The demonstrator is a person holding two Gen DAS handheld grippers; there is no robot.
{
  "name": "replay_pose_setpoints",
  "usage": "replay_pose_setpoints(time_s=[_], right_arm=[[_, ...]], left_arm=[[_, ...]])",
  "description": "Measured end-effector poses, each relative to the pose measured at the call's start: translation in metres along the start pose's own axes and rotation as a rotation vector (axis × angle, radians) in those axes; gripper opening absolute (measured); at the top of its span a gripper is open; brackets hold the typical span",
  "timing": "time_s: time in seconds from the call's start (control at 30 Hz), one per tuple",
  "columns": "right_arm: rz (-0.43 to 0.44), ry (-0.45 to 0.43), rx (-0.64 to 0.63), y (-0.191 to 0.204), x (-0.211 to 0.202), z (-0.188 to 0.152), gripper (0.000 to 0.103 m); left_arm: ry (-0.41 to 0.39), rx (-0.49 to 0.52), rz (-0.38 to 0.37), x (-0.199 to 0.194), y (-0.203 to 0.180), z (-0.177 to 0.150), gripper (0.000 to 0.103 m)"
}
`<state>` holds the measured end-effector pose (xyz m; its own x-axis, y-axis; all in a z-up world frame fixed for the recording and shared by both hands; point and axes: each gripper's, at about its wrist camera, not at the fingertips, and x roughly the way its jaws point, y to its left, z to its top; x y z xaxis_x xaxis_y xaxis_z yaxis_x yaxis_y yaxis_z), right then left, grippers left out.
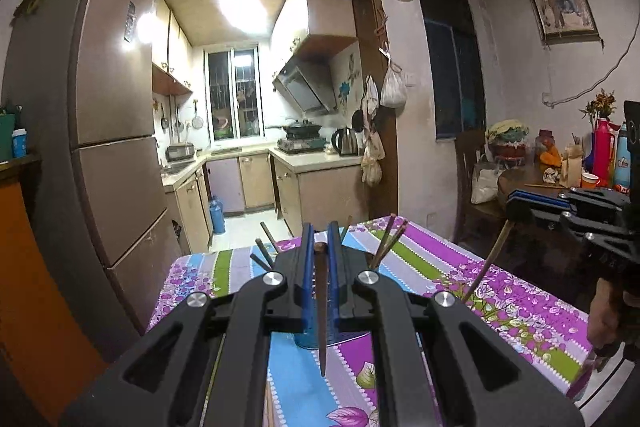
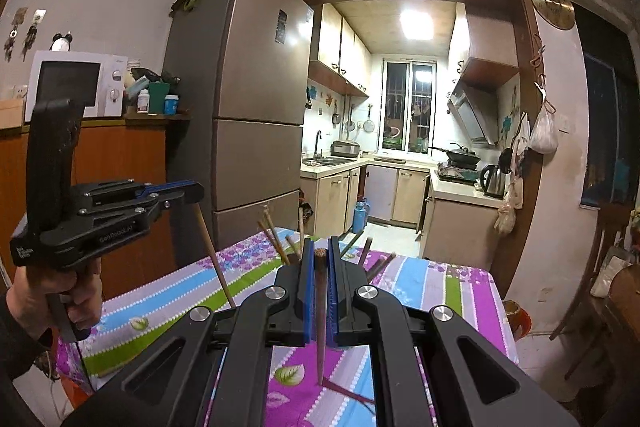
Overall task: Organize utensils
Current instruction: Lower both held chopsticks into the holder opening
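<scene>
Blue pads: your left gripper [image 1: 319, 239] has its blue-lined fingers [image 1: 307, 267] clenched on a single dark wooden chopstick [image 1: 321, 307], which hangs point-down between them, its butt end level with the fingertips.
Right claw: your right gripper [image 2: 319, 247] is likewise clamped tight on its own brown chopstick [image 2: 320, 315], tapered tip hanging downward above the cloth.
Side view, right claw: from your left wrist camera the right gripper [image 1: 520, 201] shows at the frame's right edge, its chopstick [image 1: 486, 263] slanting down toward the table.
Side view, left claw: from your right wrist camera the left gripper [image 2: 192, 189] sits in your left hand [image 2: 70, 301], its chopstick [image 2: 214, 257] slanting down from the closed jaws.
Remaining chopsticks: a cluster [image 1: 388, 241] stands splayed behind your left gripper, their lower ends hidden by it; the same cluster [image 2: 276, 239] shows behind your right gripper.
Holder: a blue-tinted container [image 1: 310, 339] peeks below your left fingers; you cannot tell whether the cluster stands in it.
Table: the floral striped tablecloth [image 1: 500, 291] in purple, blue and green lies beneath both claws.
Backdrop: a fridge [image 2: 248, 87] stands left of the kitchen doorway.
</scene>
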<state>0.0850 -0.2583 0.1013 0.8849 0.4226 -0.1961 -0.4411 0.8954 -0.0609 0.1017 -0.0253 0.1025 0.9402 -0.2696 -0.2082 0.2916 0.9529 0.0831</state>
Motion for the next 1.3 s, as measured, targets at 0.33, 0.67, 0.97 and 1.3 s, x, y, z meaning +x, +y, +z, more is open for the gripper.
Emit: replay_pose_setpoints(time_s=[0.33, 0.67, 0.97, 1.3], right_arm=[[0.007, 0.0, 0.062, -0.03, 0.034, 0.067, 0.008], [-0.01, -0.027, 0.035, -0.032, 0.066, 0.127, 0.008], [-0.034, 0.001, 0.041, -0.041, 0.109, 0.134, 0.008], [-0.029, 0.06, 0.063, -0.052, 0.149, 0.111, 0.008]], left_arm=[[0.036, -0.042, -0.001, 0.021, 0.018, 0.055, 0.005], [-0.02, -0.081, 0.008, 0.035, 0.031, 0.109, 0.005], [-0.055, -0.098, 0.006, 0.071, 0.03, 0.127, 0.005], [0.027, -0.083, 0.01, 0.128, 0.027, 0.099, 0.005]])
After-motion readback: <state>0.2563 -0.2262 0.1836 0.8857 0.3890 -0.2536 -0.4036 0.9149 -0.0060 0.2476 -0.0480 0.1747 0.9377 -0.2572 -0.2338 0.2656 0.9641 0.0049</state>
